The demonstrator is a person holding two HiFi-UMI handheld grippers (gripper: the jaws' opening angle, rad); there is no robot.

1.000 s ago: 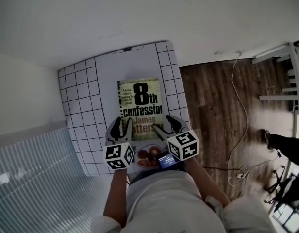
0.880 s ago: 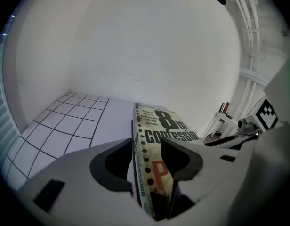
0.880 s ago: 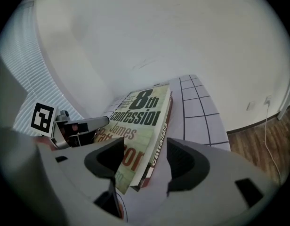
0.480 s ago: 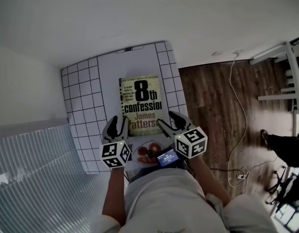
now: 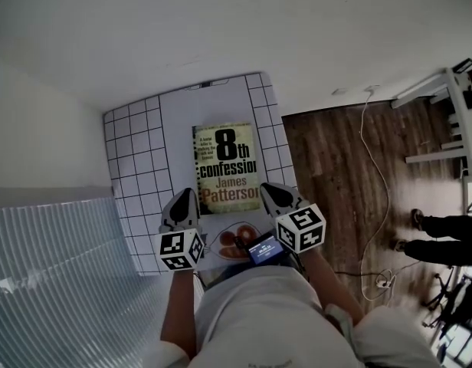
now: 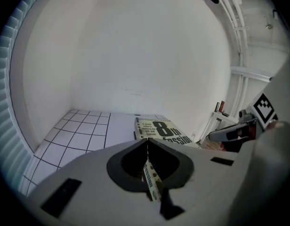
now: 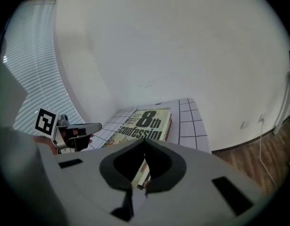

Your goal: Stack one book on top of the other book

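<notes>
Nearest the person, the left gripper (image 5: 183, 197) and right gripper (image 5: 265, 191) hover side by side at the book's (image 5: 227, 167) two near corners. Both pairs of fingers have just closed tip to tip on nothing, so the placing is probably done. The book lies flat and cover up on the white gridded surface (image 5: 136, 167). Its long axis runs straight away from the person, the title's top farthest. Its thick edge hints at a second book beneath, though I cannot confirm this.

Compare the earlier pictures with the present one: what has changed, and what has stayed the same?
Both the left gripper and the right gripper have drawn back from the near corners of the book towards the person, and their jaws have just been closing: now shut, with nothing between them. The book lies flat on the gridded table as before.
</notes>
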